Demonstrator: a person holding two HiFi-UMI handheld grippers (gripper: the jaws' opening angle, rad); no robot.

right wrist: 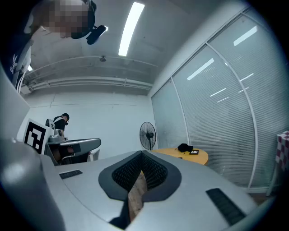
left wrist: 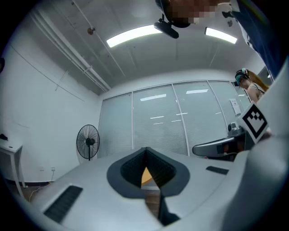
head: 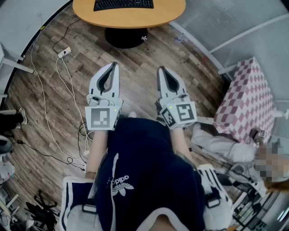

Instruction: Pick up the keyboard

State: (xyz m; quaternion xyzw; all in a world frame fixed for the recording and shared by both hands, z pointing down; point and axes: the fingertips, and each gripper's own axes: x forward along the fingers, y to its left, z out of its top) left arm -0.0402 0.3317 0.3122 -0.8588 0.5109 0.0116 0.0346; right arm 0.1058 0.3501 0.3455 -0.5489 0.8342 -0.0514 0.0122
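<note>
The left gripper (head: 114, 67) points level above the wooden floor (head: 135, 85), its jaws closed together on nothing. Just beside it, the right gripper (head: 161, 71) also has closed, empty jaws. The keyboard (head: 123, 4) lies on the round table (head: 135, 19), well ahead of both.

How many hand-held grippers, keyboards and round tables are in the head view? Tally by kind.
hand-held grippers: 2 (left hand-held gripper, right hand-held gripper)
keyboard: 1
round table: 1
Total: 4
</note>
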